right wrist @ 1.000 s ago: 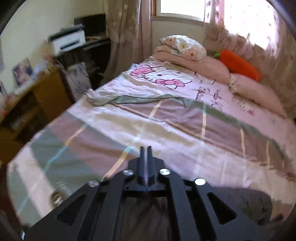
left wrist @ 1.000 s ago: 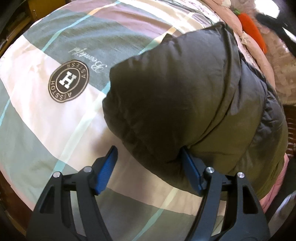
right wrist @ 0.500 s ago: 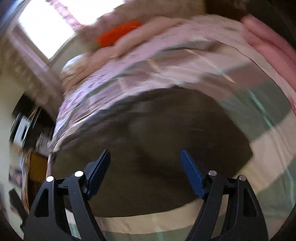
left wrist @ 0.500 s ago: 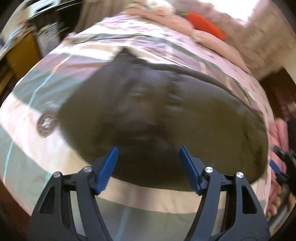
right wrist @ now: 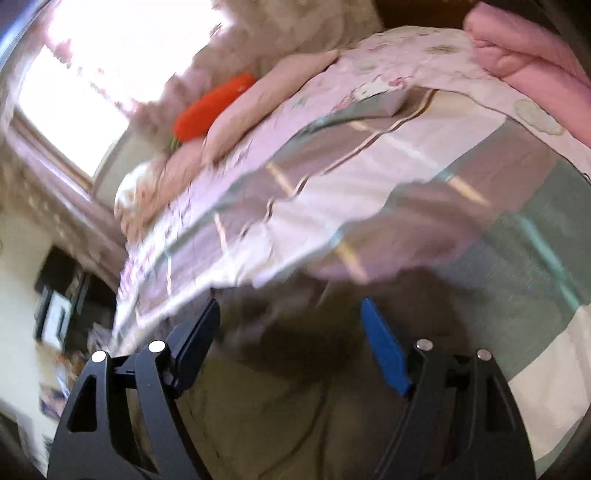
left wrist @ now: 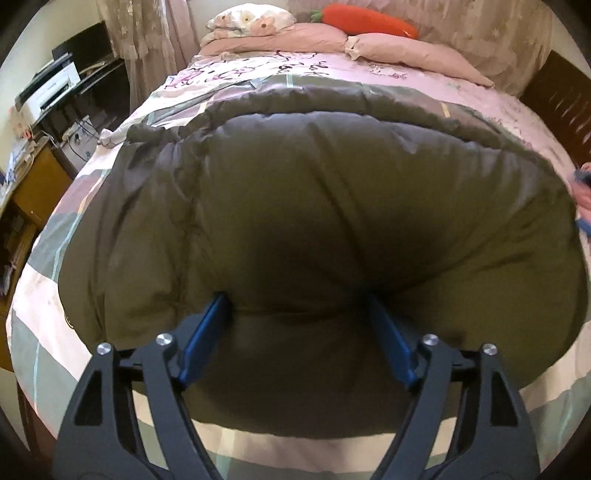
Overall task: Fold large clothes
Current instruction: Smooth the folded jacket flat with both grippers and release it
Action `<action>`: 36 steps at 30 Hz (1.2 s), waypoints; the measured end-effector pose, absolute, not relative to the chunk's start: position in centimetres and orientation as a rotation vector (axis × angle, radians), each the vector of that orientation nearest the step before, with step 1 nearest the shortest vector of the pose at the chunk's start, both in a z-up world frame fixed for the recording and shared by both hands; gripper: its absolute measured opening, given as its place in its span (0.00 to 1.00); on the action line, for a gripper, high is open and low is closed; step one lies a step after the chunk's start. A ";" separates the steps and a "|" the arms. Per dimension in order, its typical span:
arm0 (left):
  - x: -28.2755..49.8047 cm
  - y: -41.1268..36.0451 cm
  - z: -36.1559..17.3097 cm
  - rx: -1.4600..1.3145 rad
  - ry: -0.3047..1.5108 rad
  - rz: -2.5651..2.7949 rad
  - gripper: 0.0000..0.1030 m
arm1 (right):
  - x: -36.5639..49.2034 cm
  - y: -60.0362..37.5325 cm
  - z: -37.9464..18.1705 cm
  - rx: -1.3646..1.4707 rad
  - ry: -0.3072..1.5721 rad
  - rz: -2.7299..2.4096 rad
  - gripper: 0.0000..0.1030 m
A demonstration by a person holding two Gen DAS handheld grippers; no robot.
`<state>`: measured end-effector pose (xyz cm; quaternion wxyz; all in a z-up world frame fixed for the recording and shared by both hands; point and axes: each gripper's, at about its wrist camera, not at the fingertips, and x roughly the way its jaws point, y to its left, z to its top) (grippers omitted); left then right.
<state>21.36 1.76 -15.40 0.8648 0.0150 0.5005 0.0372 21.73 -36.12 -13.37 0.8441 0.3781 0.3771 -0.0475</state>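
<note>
Left claw (left wrist: 295, 317): jaws wide apart, tips pressed into the near edge of the coat (left wrist: 314, 206), closed on nothing. Right claw (right wrist: 291, 325): also spread wide, empty, hanging over dark fabric that we take to be the same coat (right wrist: 280, 417); that view is smeared by motion, so contact there we cannot tell.

Bed (left wrist: 44, 295): striped quilt in grey, pink and cream, takes up most of both views. Coat lies across its near half, puffy, olive-dark, already doubled into a thick bundle with a rolled edge along the far side. It sits well clear of the pillows (left wrist: 258, 22) and the carrot toy (left wrist: 369, 22) at the head. Desk with printer (left wrist: 48, 88) off to the left, apart from the bed.

We judge the fold is largely made; what remains looks like pressing or one more tuck.

Risks, as we read them:
- Padding is springy. If we let go or press only at one spot, the top layer may lift and the bundle open.
- Left tips are dug in without a pinch. A push forward could slide the whole coat over the slick quilt instead of folding it.
- A pinch here may catch the quilt under the coat's edge and drag it along.
- Right claw is blurred. Closing on a guess could miss the hem.
</note>
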 end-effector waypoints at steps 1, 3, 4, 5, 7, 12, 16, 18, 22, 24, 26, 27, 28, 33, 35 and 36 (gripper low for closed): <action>21.6 1.8 -15.5 0.035 1.051 0.076 0.81 | 22.1 -36.9 -13.3 0.824 0.820 -0.064 0.77; 21.9 2.4 -15.7 0.007 1.066 0.075 0.83 | 23.2 -37.2 -12.9 0.825 0.848 0.013 0.76; 22.1 2.6 -15.8 -0.015 1.076 0.074 0.83 | 23.9 -37.0 -12.9 0.804 0.874 0.061 0.76; 22.1 2.7 -15.9 -0.033 1.085 0.073 0.84 | 24.6 -36.1 -13.0 0.768 0.922 0.129 0.76; 22.6 3.1 -16.2 -0.055 1.098 0.075 0.85 | 25.5 -34.1 -14.0 0.732 0.993 0.261 0.76; 22.9 3.0 -16.4 -0.072 1.107 0.080 0.86 | 26.9 -33.7 -18.1 0.735 1.006 0.158 0.76; 22.9 2.9 -16.6 -0.057 1.107 0.083 0.87 | 24.4 -38.5 -20.0 0.931 0.793 -0.210 0.75; 23.1 3.1 -16.7 -0.050 1.108 0.085 0.89 | 23.1 -40.1 -19.5 0.976 0.699 -0.268 0.75; 23.6 3.3 -17.0 -0.065 1.121 0.082 0.90 | 24.1 -39.4 -15.3 0.930 0.725 -0.046 0.75; 23.9 3.7 -17.0 -0.097 1.131 0.083 0.90 | 25.9 -36.7 -13.4 0.787 0.842 0.102 0.75; 24.1 4.1 -16.9 -0.134 1.134 0.088 0.90 | 27.3 -31.7 -12.1 0.584 0.968 0.302 0.75; 24.2 4.3 -16.9 -0.150 1.135 0.089 0.90 | 27.5 -29.1 -12.1 0.496 1.024 0.396 0.75; 24.3 4.5 -16.9 -0.173 1.135 0.093 0.90 | 27.5 -26.1 -12.4 0.381 1.078 0.460 0.75; 24.3 5.5 -16.4 -0.230 1.122 0.101 0.89 | 28.4 -24.4 -16.3 0.305 1.055 0.238 0.79; 24.3 5.9 -16.0 -0.222 1.105 0.110 0.89 | 28.5 -26.7 -17.2 0.377 1.011 0.112 0.79; 24.3 6.1 -15.9 -0.217 1.097 0.113 0.88 | 28.4 -27.9 -17.4 0.394 0.992 0.027 0.79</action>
